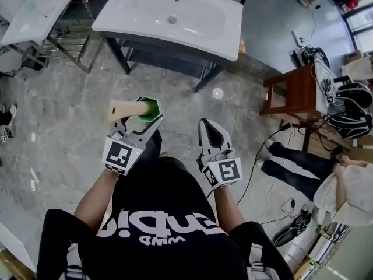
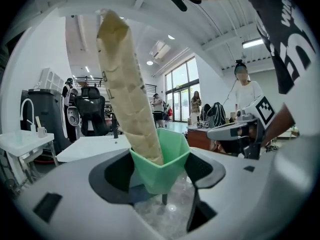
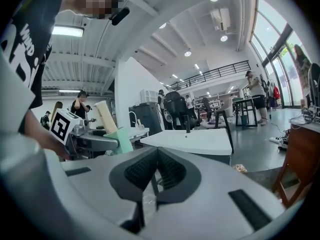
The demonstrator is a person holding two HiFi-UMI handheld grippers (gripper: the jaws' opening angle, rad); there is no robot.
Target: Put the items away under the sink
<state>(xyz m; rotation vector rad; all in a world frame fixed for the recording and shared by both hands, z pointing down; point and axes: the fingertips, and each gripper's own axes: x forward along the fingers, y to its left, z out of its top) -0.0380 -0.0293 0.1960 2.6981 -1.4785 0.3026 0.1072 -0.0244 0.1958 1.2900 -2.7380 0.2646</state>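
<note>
Left gripper (image 1: 143, 120) clamps the green cup (image 2: 161, 164), beige pack (image 2: 125, 84) inside; right gripper (image 1: 206, 124) jaws together, empty; sink (image 1: 201, 39) at twelve o'clock.

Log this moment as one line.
left tongs: shut on green cup holding beige tube | right tongs: shut, empty | sink: ahead, not reached

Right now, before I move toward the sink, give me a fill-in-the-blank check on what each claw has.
1. The left claw is shut on a ____ cup.
2. A tall beige pack stands tilted inside the ____.
3. The right claw is ____, with nothing between its jaws.
4. Ahead of both claws stands a white ____.
Missing words: green; cup; shut; sink.
</note>
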